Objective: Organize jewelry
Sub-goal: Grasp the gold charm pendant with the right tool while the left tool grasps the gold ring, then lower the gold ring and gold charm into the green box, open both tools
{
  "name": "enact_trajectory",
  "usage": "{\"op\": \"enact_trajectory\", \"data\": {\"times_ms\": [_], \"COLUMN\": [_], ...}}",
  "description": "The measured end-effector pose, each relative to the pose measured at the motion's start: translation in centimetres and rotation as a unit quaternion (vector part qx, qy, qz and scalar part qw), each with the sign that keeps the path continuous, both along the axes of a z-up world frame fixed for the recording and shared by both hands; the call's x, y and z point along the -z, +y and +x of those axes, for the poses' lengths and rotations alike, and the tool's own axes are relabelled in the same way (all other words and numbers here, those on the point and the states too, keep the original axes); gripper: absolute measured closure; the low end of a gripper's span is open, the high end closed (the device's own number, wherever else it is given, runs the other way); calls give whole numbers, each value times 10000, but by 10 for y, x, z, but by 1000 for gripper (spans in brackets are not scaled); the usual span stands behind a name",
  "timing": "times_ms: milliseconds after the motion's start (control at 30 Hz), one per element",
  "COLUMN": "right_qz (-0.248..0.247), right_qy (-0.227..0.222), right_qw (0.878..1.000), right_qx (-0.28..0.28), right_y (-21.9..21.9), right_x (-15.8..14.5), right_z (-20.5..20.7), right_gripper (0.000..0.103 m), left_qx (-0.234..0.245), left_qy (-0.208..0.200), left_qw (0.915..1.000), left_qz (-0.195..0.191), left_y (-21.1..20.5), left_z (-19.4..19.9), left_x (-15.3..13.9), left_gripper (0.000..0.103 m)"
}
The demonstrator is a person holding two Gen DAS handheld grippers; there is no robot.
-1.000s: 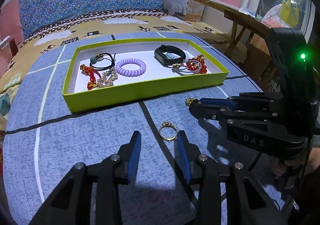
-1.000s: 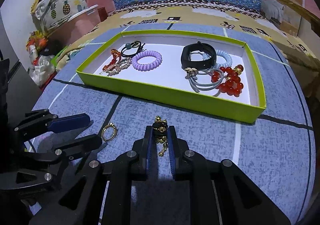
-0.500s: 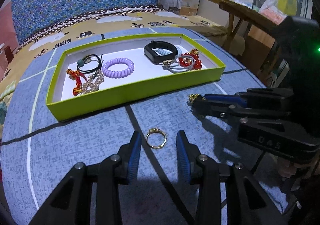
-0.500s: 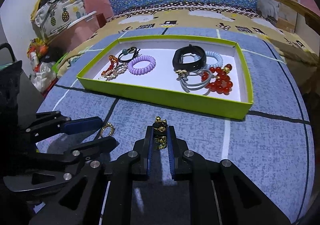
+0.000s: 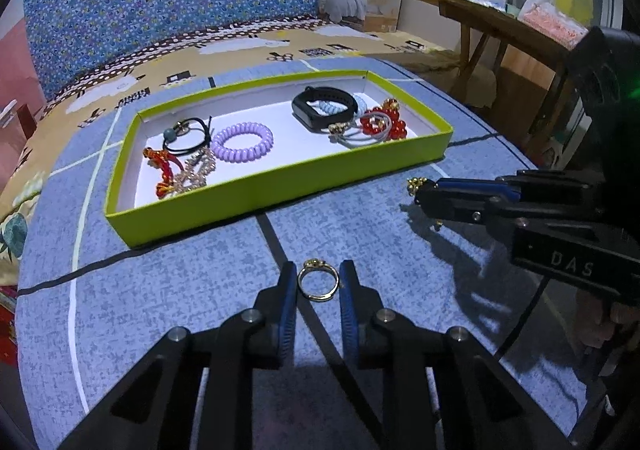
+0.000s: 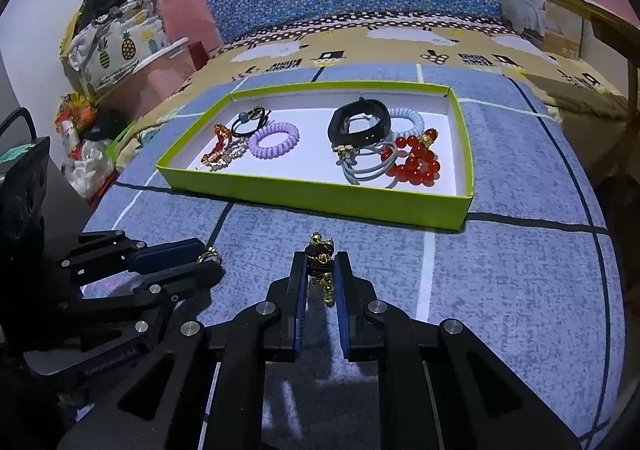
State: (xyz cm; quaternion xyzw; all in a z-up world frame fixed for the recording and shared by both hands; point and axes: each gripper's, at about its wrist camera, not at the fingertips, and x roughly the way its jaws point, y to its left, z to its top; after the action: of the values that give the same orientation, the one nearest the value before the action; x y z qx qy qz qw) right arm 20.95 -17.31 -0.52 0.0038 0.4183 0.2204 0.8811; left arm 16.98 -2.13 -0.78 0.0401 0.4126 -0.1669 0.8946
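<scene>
Now my left tongs [image 5: 318,284] have just been closing around the ring [image 5: 317,285]; I'd squeeze gently, centred. Right tongs [image 6: 320,270] clench the charm [image 6: 320,254].

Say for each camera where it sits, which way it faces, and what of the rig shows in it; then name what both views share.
Left wrist: rides the left gripper, looking down over its fingers at the gold ring they have just been closing around; the right gripper shows at the right.
Right wrist: rides the right gripper, shut on a gold charm piece; the left gripper shows at the left.
Shared: green tray, purple coil tie.
</scene>
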Motion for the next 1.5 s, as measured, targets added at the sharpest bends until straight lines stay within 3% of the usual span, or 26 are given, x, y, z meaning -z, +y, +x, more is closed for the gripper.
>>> {"op": "enact_trajectory", "data": {"times_ms": [433, 933, 1233, 1500], "right_qz": [197, 88, 67, 89], "right_qy": [-292, 250, 411, 254], "right_qw": [9994, 9993, 9990, 9995], "right_qx": [-49, -262, -152, -132], "right_y": [6, 36, 31, 26], "right_x": [-28, -2, 7, -3], "right_z": [19, 84, 90, 79], "right_gripper": [90, 90, 89, 85], "left_qx": [-257, -319, -291, -423], "left_qy": [-523, -33, 56, -26], "left_qw": [9981, 9994, 9993, 9989], "left_qz": [-196, -157, -217, -206], "left_y": [22, 26, 25, 30], "left_z": [28, 93, 95, 85], "left_x": [-38, -9, -3, -10], "left_gripper": [80, 80, 77, 73]}}
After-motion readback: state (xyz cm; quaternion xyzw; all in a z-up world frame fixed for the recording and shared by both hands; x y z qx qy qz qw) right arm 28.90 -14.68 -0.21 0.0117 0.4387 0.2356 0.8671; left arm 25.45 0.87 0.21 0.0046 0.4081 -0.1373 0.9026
